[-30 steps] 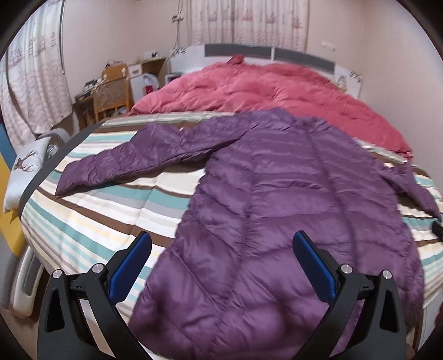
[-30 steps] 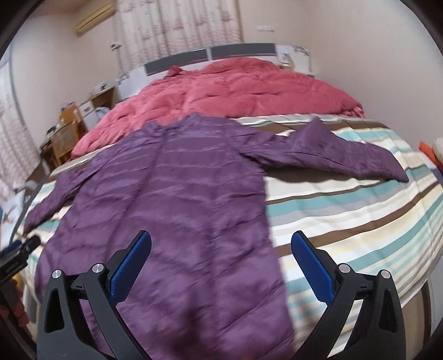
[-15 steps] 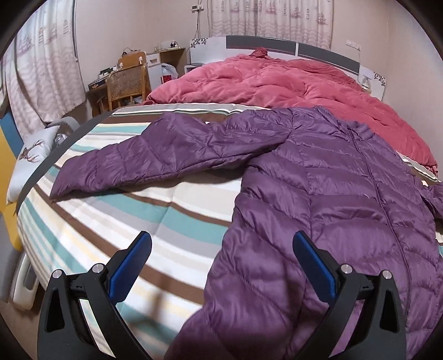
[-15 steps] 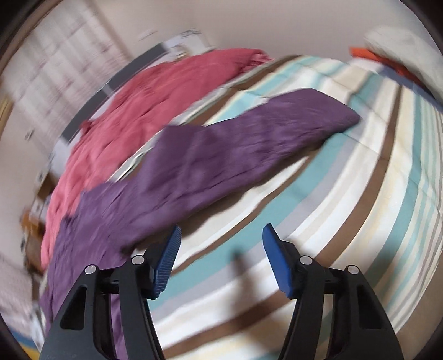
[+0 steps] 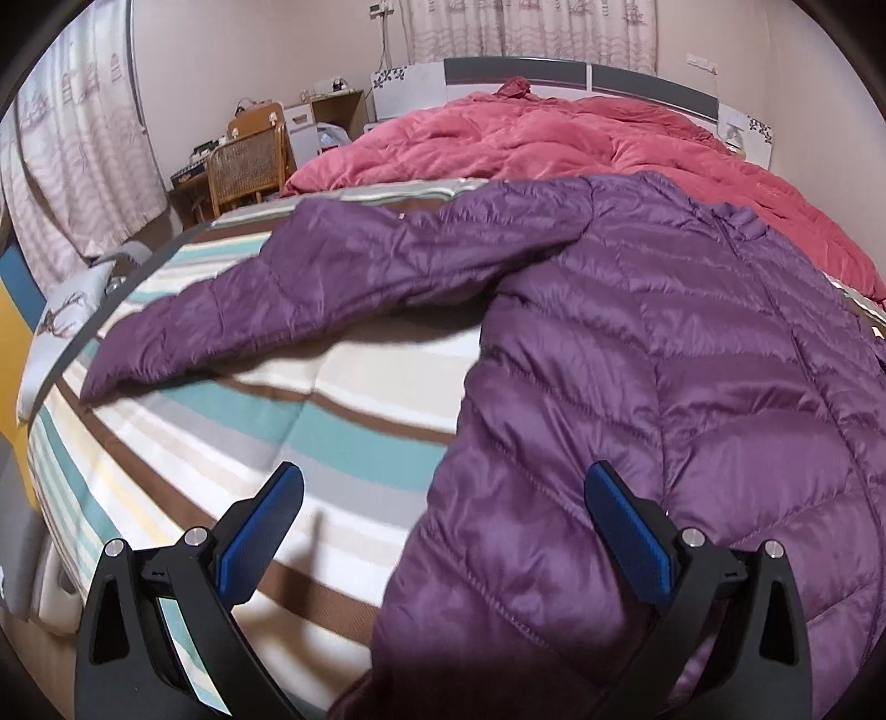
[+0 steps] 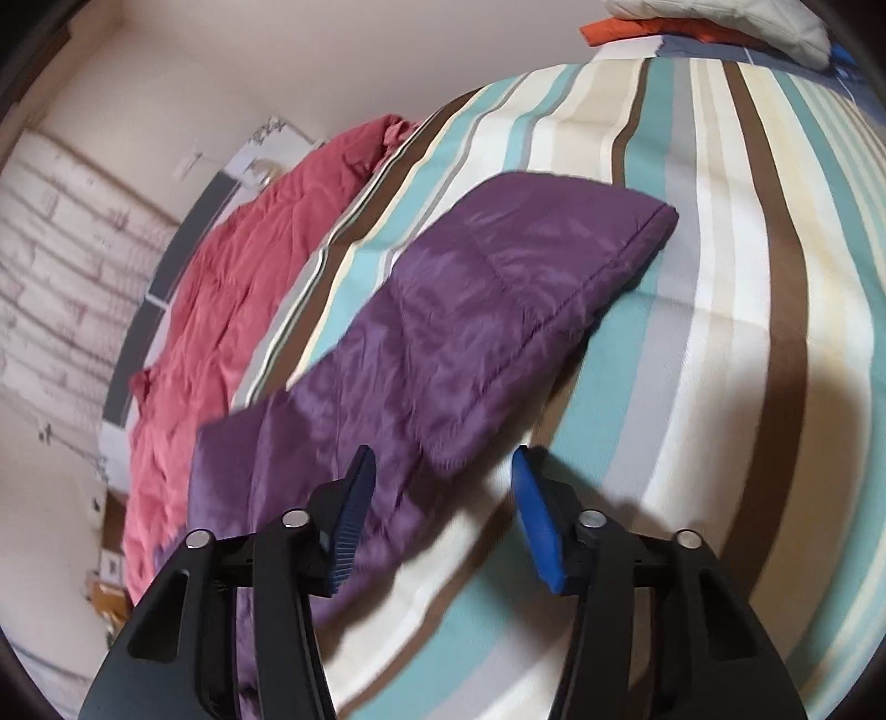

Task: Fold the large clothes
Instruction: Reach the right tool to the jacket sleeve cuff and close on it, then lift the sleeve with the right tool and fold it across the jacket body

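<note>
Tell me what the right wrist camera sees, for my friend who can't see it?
A purple coat sleeve lies on a striped bed. The right gripper hangs over it, jaws apart and just closing, not gripping yet.

A wide bed with a striped teal, brown and cream cover (image 5: 232,437) is filling the room, a rumpled pink-red quilt (image 5: 554,138) lying toward its grey-and-white headboard (image 5: 637,77). Pale patterned curtains (image 5: 72,166) are hanging along plain cream walls (image 5: 249,50). A woven rattan chair (image 5: 246,166) is standing by a cluttered wooden desk (image 5: 326,108) beyond the bed's far left corner.
</note>
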### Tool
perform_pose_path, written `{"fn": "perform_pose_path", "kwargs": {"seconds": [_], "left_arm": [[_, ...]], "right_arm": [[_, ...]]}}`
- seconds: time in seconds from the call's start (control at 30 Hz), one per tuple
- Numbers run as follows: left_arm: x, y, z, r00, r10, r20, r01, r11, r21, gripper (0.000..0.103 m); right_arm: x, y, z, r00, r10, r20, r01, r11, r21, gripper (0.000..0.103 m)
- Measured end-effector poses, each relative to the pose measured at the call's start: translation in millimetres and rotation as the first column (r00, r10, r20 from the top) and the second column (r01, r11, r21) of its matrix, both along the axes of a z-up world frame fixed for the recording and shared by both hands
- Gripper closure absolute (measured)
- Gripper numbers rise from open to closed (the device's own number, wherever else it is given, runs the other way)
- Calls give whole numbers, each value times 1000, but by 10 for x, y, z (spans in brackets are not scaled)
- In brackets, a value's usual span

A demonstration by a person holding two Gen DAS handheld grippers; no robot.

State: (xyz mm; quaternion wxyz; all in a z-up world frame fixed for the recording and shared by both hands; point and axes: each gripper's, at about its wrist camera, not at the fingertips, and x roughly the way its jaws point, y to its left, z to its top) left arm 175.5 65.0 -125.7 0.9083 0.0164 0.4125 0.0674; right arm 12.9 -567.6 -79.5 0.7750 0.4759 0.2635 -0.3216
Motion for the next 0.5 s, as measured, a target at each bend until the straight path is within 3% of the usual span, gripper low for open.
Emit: {"fn": "perform_pose_path", "kwargs": {"seconds": [0.2, 0.27, 0.33, 0.5], "left_arm": [[-67, -1, -34, 1000, 22, 8, -22, 1000, -10, 2], [-59, -11, -31, 1000, 23, 2, -23, 1000, -7, 2], [-39, -27, -14, 1000, 22, -12, -22, 1000, 1, 2], [92, -29, 140, 999, 30, -19, -30, 1000, -3, 2]], "right_arm": [[9, -202, -48, 995, -81, 53, 79, 996, 31, 63], [16, -263, -70, 993, -99, 58, 97, 995, 39, 81], [-2, -308, -99, 992, -110, 56, 107, 993, 48, 90], [-59, -318, 5, 991, -123, 52, 124, 992, -25, 95]]}}
